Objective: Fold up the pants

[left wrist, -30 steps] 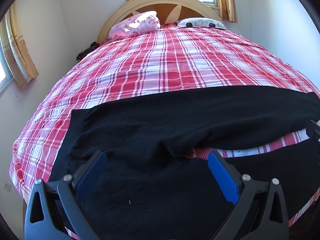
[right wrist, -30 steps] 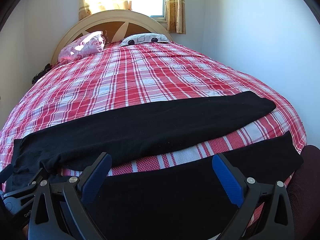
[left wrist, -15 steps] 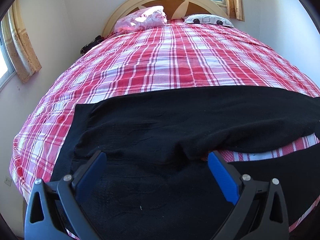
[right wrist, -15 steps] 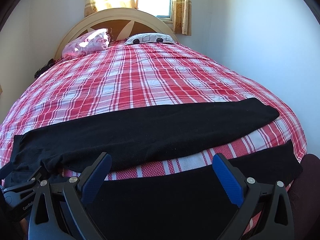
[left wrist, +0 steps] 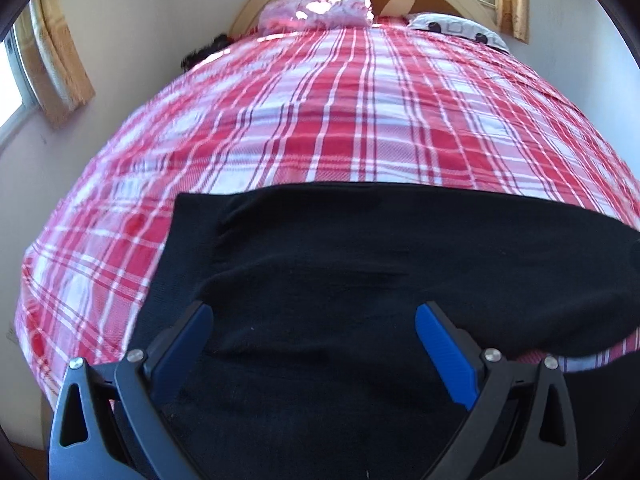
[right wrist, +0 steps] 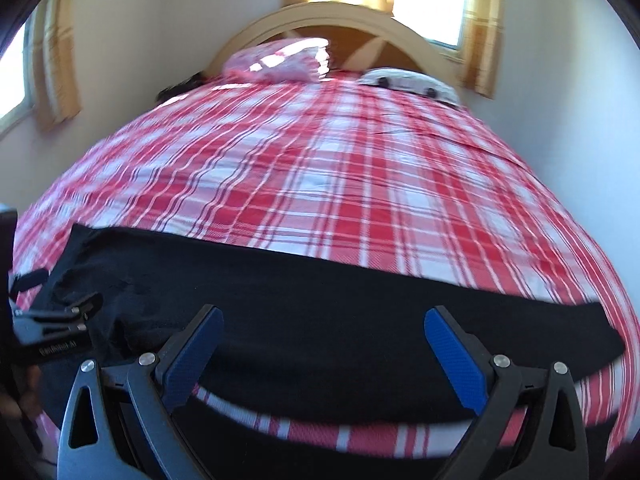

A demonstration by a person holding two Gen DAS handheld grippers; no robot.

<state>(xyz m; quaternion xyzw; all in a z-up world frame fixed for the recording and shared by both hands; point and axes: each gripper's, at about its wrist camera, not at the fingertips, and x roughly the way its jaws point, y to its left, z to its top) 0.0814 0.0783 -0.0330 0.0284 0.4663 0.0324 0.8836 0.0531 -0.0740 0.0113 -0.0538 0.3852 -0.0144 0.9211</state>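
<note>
Black pants (left wrist: 360, 264) lie spread flat across the near end of a red-and-white plaid bed (left wrist: 360, 120), waist at the left, legs running right. My left gripper (left wrist: 312, 320) is open and empty, low over the waist and seat area. In the right wrist view the far leg (right wrist: 340, 312) stretches across the bed, and a strip of plaid shows between it and the near leg (right wrist: 320, 462) at the bottom edge. My right gripper (right wrist: 320, 322) is open and empty over the legs. The left gripper's body (right wrist: 52, 328) shows at that view's left edge.
A pink pillow (left wrist: 320, 4) and a white patterned pillow (left wrist: 460, 28) lie against the curved headboard (right wrist: 332, 16). Walls close in on both sides; curtained windows sit at the left and behind the headboard. A dark object (left wrist: 204, 50) lies at the bed's far left edge.
Both grippers have moved forward and lower over the pants and tilted. Both stay open and empty. The pants have not moved.
</note>
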